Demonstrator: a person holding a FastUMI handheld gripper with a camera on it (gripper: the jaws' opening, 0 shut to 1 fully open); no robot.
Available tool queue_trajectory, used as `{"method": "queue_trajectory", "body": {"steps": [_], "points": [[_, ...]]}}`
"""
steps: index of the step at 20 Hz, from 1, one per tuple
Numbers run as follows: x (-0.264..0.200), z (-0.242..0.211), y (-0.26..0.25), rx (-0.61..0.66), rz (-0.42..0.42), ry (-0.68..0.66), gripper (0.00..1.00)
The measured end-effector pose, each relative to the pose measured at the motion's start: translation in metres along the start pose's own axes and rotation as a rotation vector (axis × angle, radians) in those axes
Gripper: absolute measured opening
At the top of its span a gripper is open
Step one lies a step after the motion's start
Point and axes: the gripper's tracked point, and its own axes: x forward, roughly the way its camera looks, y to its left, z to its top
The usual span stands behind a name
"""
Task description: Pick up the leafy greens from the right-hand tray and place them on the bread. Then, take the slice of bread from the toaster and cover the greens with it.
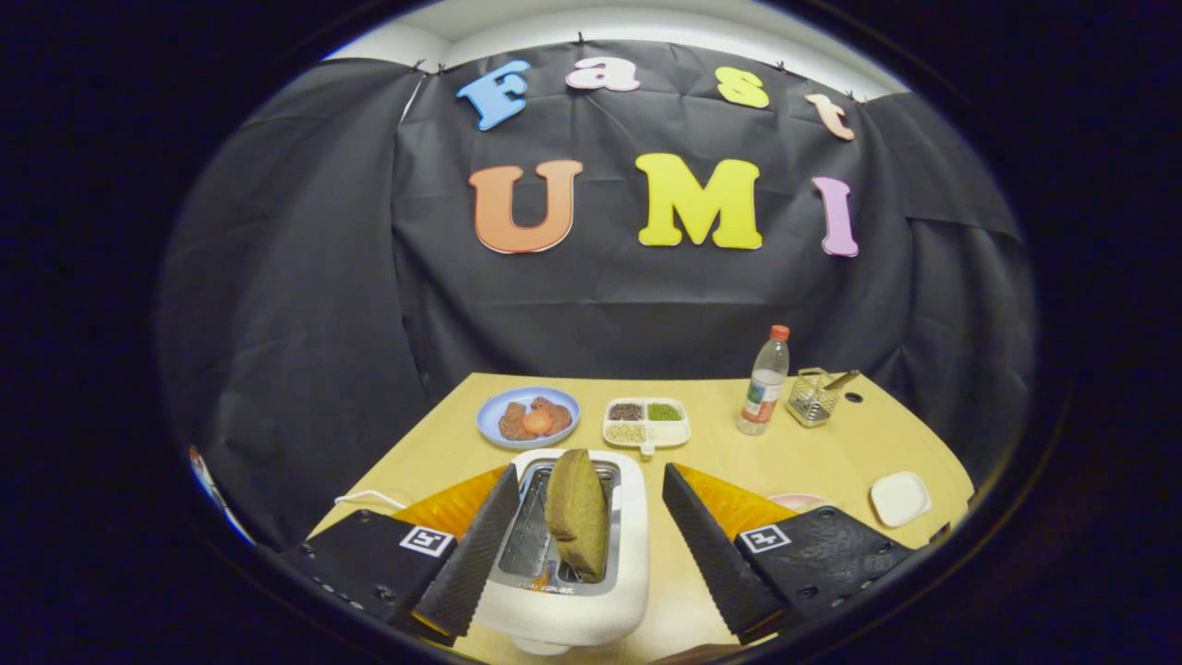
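A brown slice of bread (577, 513) stands upright in the right slot of a white toaster (572, 600). It leans a little and rises above the slot. My gripper (591, 471) is open, with one finger on each side of the toaster and the slice between them. Neither finger touches the bread. Orange trays (452, 506) (734, 506) show partly under the two fingers, with their contents hidden.
Beyond the toaster on the wooden table (831, 453) are a blue plate (528, 417) with meat, a white divided dish (646, 423) of grains, a plastic bottle (765, 380) and a wire basket (814, 397). A small white dish (898, 499) and a pink plate edge (799, 501) lie to the right.
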Motion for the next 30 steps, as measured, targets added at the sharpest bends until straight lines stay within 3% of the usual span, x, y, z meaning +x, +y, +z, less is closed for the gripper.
{"method": "queue_trajectory", "body": {"steps": [5,8,13,14,18,20,30], "points": [[0.032,-0.027,0.002,-0.026,-0.041,0.107,0.88],[0.034,-0.031,-0.005,-0.085,-0.087,0.15,0.45],[0.039,-0.041,-0.002,-0.078,-0.084,0.18,0.45],[0.037,-0.036,0.002,-0.072,-0.07,0.177,0.1],[0.034,-0.036,-0.001,-0.083,-0.076,0.181,0.1],[0.031,-0.028,-0.001,-0.09,-0.074,0.154,0.01],[-0.019,0.03,0.006,-0.056,0.002,0.015,0.01]]}}
